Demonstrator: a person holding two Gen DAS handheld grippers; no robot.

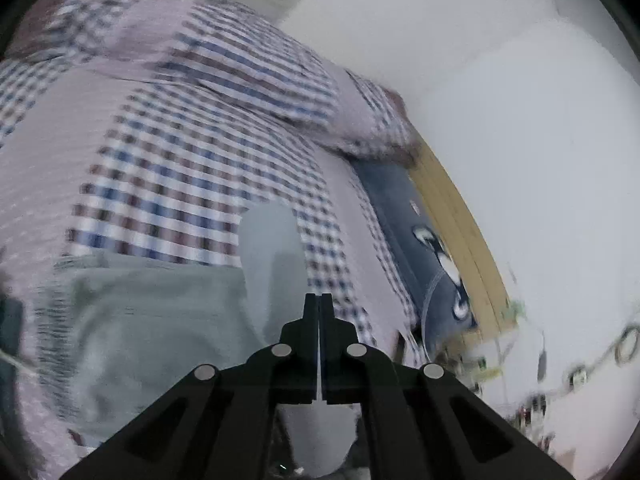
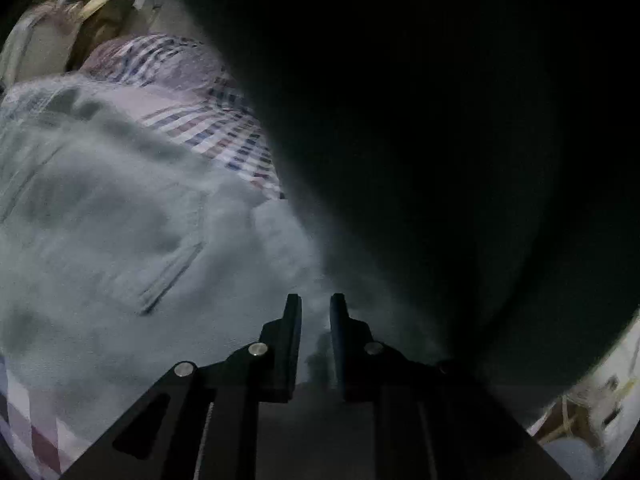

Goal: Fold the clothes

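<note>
Grey-green cloth, a soft garment [image 2: 120, 216] with visible seams, lies spread over a checked bedcover [image 1: 192, 152] on what looks like a bed; both views are smeared by motion, so fine detail is lost. In the left wrist view the left gripper [image 1: 319, 300] has its fingers pressed together, and a pale strip of fabric [image 1: 272, 248] runs from beyond the tips down under the gripper body, so it appears clamped on an edge or corner of the garment (whether the strip is truly between the pads cannot be made out). In the right wrist view the right gripper [image 2: 315, 304] holds its fingers apart with nothing between them, poised just over the cloth near its near edge; a large dark shape [image 2: 460, 140] fills the right side of that view and hides what lies there.

The step in hand reads as a fold being carried or a corner being drawn, with the left side doing the holding. How many folds the garment already bears cannot be judged, since it is rumpled and blurred. The next move calls for the right gripper to close on a matching edge, then for both to travel level so the cloth lands flat.
</note>
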